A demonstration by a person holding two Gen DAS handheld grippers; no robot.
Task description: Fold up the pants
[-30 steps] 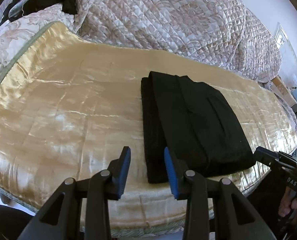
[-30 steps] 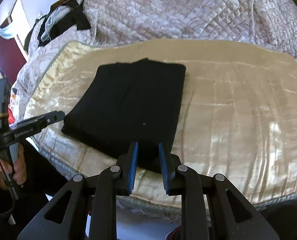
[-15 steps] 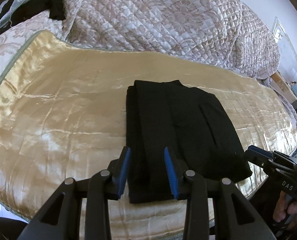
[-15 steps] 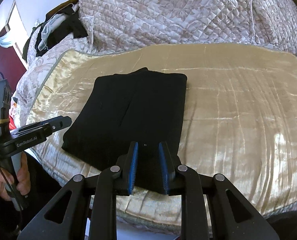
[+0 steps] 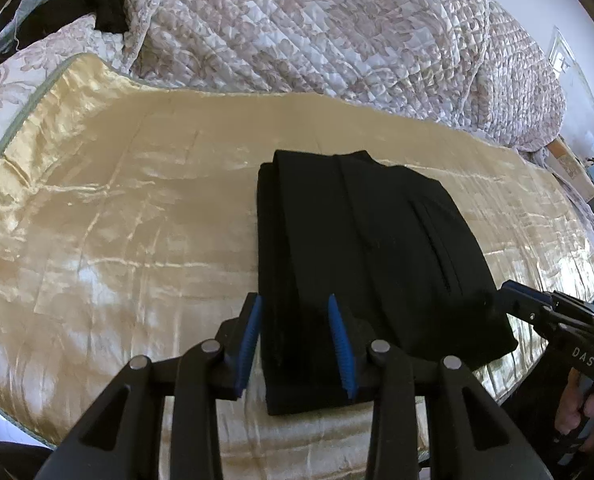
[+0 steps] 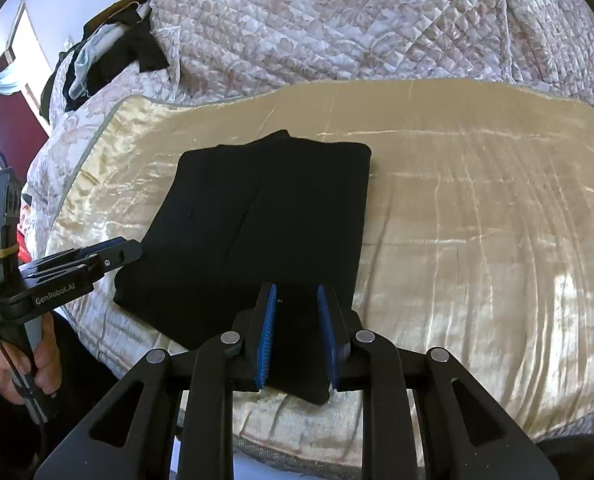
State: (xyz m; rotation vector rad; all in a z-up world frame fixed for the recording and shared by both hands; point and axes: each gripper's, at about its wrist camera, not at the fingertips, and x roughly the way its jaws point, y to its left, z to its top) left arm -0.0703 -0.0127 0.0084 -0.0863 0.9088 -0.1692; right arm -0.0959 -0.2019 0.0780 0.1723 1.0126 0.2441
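Note:
The black pants (image 5: 361,256) lie folded into a compact rectangle on a gold satin cover (image 5: 129,216) on the bed. My left gripper (image 5: 295,334) is open, its blue pads straddling the near left corner of the folded pants. My right gripper (image 6: 296,330) is open too, its pads over the near right corner of the pants (image 6: 265,220). Whether either touches the cloth I cannot tell. Each gripper shows in the other's view: the right one (image 5: 509,296) at the pants' right edge, the left one (image 6: 125,252) at their left edge.
A quilted floral bedspread (image 5: 337,28) is heaped behind the gold cover. Dark and pale clothes (image 6: 109,52) lie piled at the far left of the bed. The bed's front edge (image 6: 297,440) runs just below the grippers. A dark red door (image 6: 1,120) stands at left.
Both grippers have moved forward over the bed, so the folded pants now sit between each pair of pads. The pants have not changed shape.

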